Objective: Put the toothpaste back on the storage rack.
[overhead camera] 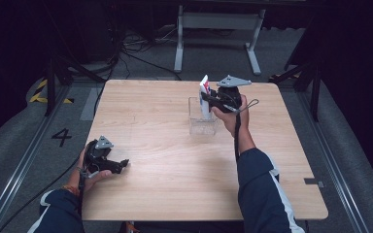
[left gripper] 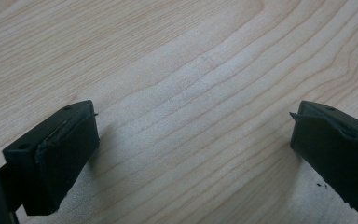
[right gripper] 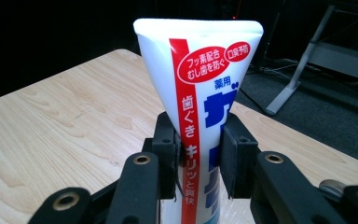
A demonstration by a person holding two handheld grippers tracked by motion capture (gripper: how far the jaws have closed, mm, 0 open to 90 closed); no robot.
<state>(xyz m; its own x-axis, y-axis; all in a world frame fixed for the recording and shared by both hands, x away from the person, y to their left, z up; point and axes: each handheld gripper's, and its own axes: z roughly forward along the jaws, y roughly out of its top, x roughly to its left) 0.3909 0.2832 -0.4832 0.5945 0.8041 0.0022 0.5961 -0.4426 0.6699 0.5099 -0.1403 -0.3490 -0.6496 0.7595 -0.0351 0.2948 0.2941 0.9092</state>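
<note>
A white toothpaste tube (right gripper: 200, 93) with a red stripe and blue lettering stands upright, flat crimped end up. My right gripper (right gripper: 199, 156) is shut on the tube's middle. In the high view the tube (overhead camera: 204, 90) rises from a clear plastic box (overhead camera: 200, 125) at the table's back centre, with my right gripper (overhead camera: 209, 101) holding it above the box; the tube's lower end is behind the box wall. My left gripper (overhead camera: 121, 165) rests low at the front left of the table. Its jaws stand wide apart over bare wood, around my left gripper's midpoint (left gripper: 193, 140), holding nothing.
The light wooden table (overhead camera: 175, 160) has open surface between the two hands. Beyond its far edge stand a grey metal frame (overhead camera: 218, 34) and cables on the dark floor. A floor marking "4" (overhead camera: 61, 137) lies to the left.
</note>
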